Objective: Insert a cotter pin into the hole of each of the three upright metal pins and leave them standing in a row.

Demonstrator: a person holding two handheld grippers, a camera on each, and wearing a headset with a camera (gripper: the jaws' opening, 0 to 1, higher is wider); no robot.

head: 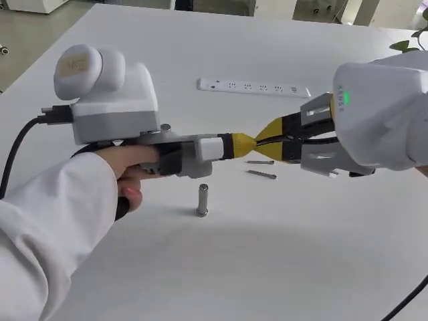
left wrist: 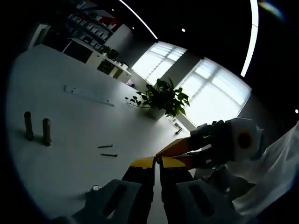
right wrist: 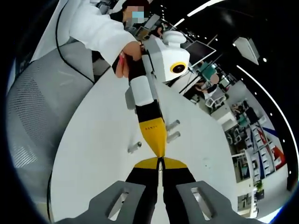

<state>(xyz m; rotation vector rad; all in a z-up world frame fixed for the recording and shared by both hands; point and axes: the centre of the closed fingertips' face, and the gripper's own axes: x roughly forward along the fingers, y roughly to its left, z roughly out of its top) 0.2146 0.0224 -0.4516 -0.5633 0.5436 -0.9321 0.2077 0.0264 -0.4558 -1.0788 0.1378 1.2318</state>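
Small lettering marks a yellow finger of the left gripper [head: 250, 142], and a short word sits by the green light on the right gripper [head: 264, 138] — neither is legible. Both sets of fingers are pressed together and meet tip to tip above the white surface [head: 301, 254]; I cannot tell if anything thin is pinched. A dull grey, cylindrical metal pin [head: 202, 200] stands upright nearer the person. Two cotter pins [head: 261, 162] lie flat beyond it — short of a power strip [head: 254, 87].
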